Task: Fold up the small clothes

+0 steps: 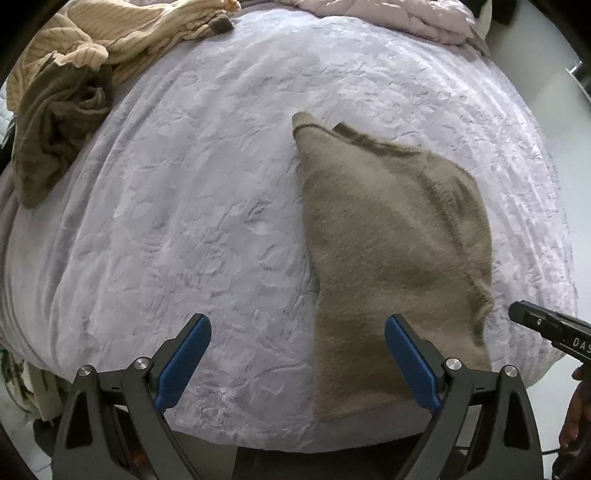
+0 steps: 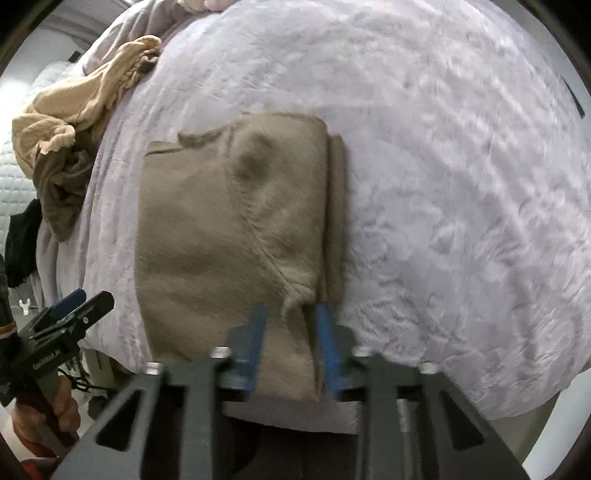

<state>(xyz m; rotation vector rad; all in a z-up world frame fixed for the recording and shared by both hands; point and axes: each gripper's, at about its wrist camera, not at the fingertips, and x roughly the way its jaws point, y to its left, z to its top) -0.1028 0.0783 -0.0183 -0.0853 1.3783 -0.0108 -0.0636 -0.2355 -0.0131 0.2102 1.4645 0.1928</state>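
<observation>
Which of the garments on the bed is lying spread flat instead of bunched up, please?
The fuzzy taupe garment near both grippers lies flat; the striped cream one and olive one are crumpled at the far edge.

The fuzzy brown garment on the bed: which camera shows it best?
The right wrist view: the fuzzy brown garment fills the middle, folded, though slightly blurred. The left wrist view shows it sharper but off to the side, stretched by the lens.

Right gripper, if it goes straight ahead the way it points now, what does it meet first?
Probably the tan sweater: the right gripper has its fingers partly open over the sweater's near right corner on the bed. Depth is unclear, since the picture is blurred.
</observation>
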